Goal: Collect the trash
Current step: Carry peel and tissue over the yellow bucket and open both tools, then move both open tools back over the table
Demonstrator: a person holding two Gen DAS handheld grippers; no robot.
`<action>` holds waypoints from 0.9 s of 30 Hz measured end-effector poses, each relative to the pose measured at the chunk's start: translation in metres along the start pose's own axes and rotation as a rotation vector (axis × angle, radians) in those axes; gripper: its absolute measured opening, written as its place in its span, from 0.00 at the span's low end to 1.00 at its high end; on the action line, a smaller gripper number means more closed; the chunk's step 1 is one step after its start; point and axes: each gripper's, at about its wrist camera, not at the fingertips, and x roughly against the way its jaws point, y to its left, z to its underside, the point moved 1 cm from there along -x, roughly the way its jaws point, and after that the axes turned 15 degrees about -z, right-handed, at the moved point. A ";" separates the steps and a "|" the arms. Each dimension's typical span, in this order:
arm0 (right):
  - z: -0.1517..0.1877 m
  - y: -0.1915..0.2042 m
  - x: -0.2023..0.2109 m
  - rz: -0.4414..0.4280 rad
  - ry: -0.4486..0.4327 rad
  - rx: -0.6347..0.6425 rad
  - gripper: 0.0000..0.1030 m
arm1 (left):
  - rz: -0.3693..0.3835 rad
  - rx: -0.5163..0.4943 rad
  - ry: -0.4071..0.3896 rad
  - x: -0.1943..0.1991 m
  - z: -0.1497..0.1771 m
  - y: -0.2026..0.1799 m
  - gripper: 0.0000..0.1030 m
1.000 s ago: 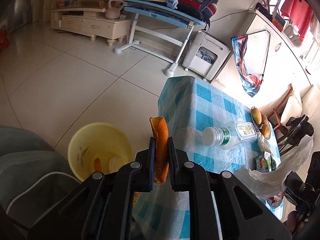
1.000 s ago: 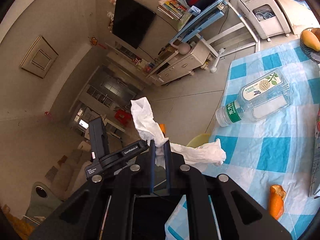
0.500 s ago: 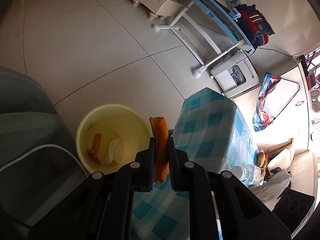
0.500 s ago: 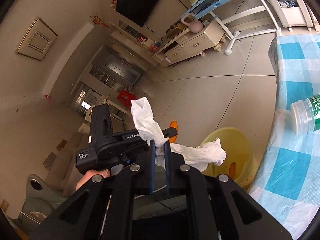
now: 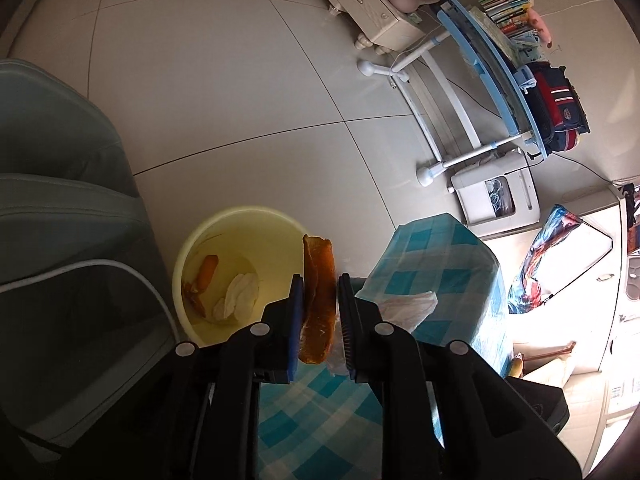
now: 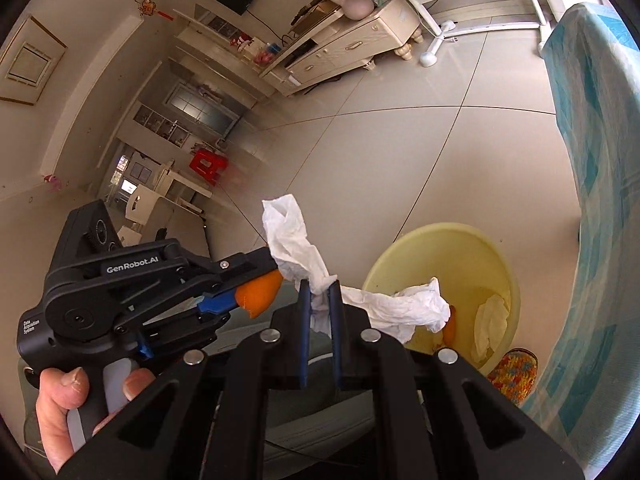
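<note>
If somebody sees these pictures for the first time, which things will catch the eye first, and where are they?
First, the orange peel between the fingers of the left gripper, whose jaws are opening, just beside the yellow bucket on the floor. Next, the crumpled white tissue pinched in the right gripper, near the same bucket, which already holds some scraps. The blue checked tablecloth stands right next to the bucket.

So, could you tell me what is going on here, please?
A person is collecting trash with two handheld grippers. The left gripper has an orange peel between its fingers, which are opening, beside the yellow bin. The right gripper holds a crumpled white tissue near the same bin, which already contains peel and tissue.
</note>
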 end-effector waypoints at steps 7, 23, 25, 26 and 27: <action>0.001 0.007 0.001 0.046 0.002 0.015 0.35 | -0.029 -0.013 -0.078 0.016 -0.001 -0.004 0.41; 0.047 0.048 0.122 0.142 -0.081 0.234 0.45 | -0.173 -0.339 -0.462 0.088 0.043 -0.071 0.67; 0.057 0.050 0.147 0.185 -0.088 0.266 0.48 | -0.183 -0.410 -0.489 0.092 0.058 -0.084 0.68; 0.062 0.050 0.159 0.213 -0.090 0.284 0.48 | -0.187 -0.447 -0.502 0.094 0.066 -0.091 0.68; 0.068 0.050 0.173 0.243 -0.093 0.301 0.49 | -0.189 -0.484 -0.515 0.095 0.073 -0.098 0.68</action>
